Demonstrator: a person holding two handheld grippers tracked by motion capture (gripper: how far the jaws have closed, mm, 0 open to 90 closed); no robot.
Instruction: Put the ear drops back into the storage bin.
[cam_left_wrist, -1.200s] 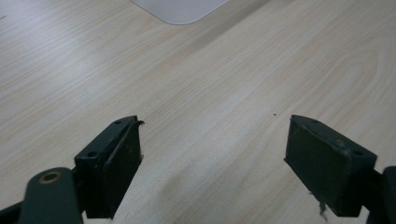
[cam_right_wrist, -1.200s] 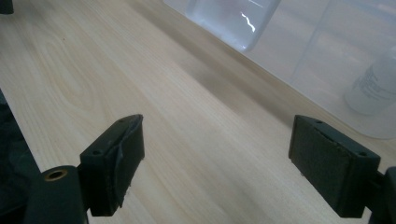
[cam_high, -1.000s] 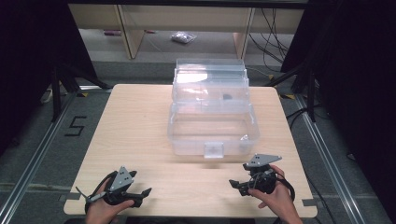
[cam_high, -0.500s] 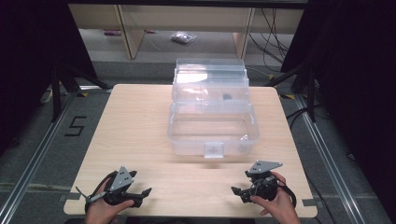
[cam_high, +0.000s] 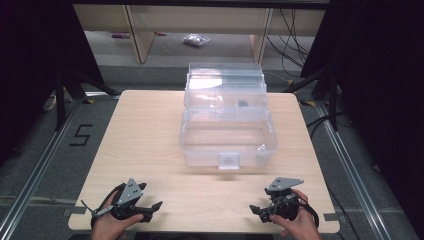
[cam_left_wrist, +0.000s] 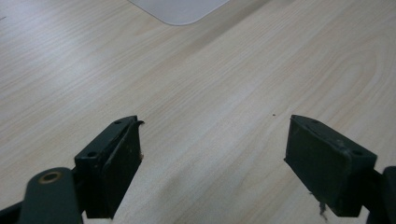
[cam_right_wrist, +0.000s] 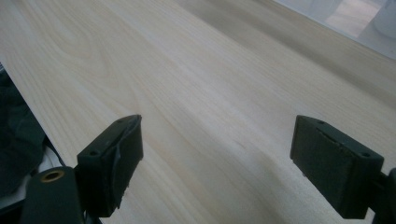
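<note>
A clear plastic box (cam_high: 227, 137) with its lid raised stands at the middle back of the light wooden table (cam_high: 150, 135); a small dark thing (cam_high: 243, 104) lies in its rear part. My left gripper (cam_high: 152, 210) rests near the table's front left edge, held by a hand, open with nothing between its jaws (cam_left_wrist: 212, 154). My right gripper (cam_high: 256, 212) sits near the front right edge, also open and empty (cam_right_wrist: 215, 158). A corner of the box (cam_left_wrist: 177, 9) shows at the top of the left gripper view, and its edge (cam_right_wrist: 355, 18) at the top right of the right gripper view.
A latch tab (cam_high: 228, 161) juts from the box's front wall. Bare wood spreads between the box and both grippers. A floor mark "5" (cam_high: 80, 135) lies left of the table. Shelving legs (cam_high: 140, 35) and cables (cam_high: 295, 30) stand behind it.
The right gripper has drawn back toward the front edge of the table and slightly right. The left gripper has stayed where it was.
</note>
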